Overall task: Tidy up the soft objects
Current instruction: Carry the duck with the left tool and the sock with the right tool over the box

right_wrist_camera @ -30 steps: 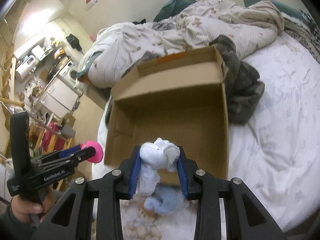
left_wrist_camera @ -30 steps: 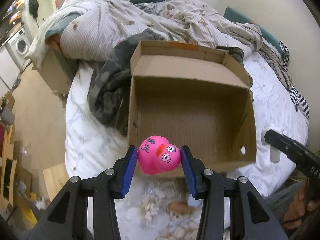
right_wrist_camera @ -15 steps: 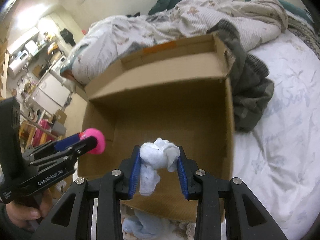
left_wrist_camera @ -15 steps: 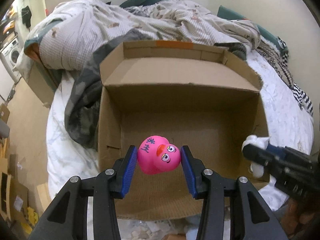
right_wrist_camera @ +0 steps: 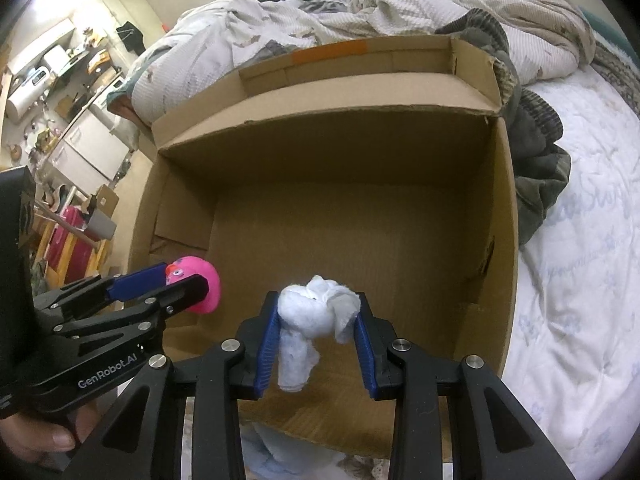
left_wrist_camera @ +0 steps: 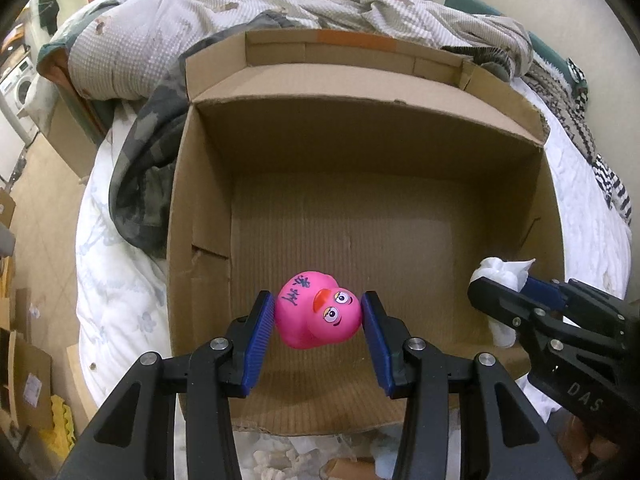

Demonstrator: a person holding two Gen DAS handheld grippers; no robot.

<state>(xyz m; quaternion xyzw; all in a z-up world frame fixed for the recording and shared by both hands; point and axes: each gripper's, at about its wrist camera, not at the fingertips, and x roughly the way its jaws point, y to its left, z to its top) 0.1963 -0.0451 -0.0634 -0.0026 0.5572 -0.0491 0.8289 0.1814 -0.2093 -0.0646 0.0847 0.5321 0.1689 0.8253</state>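
My left gripper (left_wrist_camera: 319, 316) is shut on a pink rubber duck (left_wrist_camera: 316, 314) and holds it above the near part of an open cardboard box (left_wrist_camera: 208, 184). My right gripper (right_wrist_camera: 316, 316) is shut on a white-and-pale-blue soft toy (right_wrist_camera: 312, 312), also held over the box (right_wrist_camera: 502, 208). The box's floor is bare. The right gripper shows at the right of the left wrist view (left_wrist_camera: 500, 292), the left one at the left of the right wrist view (right_wrist_camera: 188, 280).
The box sits on a white quilted bed (left_wrist_camera: 116, 280). A dark camouflage garment (left_wrist_camera: 148, 160) lies along the box's left side, rumpled bedding (left_wrist_camera: 168, 20) behind it. More soft toys lie below the near box edge (left_wrist_camera: 280, 456). Floor and cartons are at the left.
Both grippers have moved forward with their toys, from in front of the box's near wall to over its inside. The box now fills both views.
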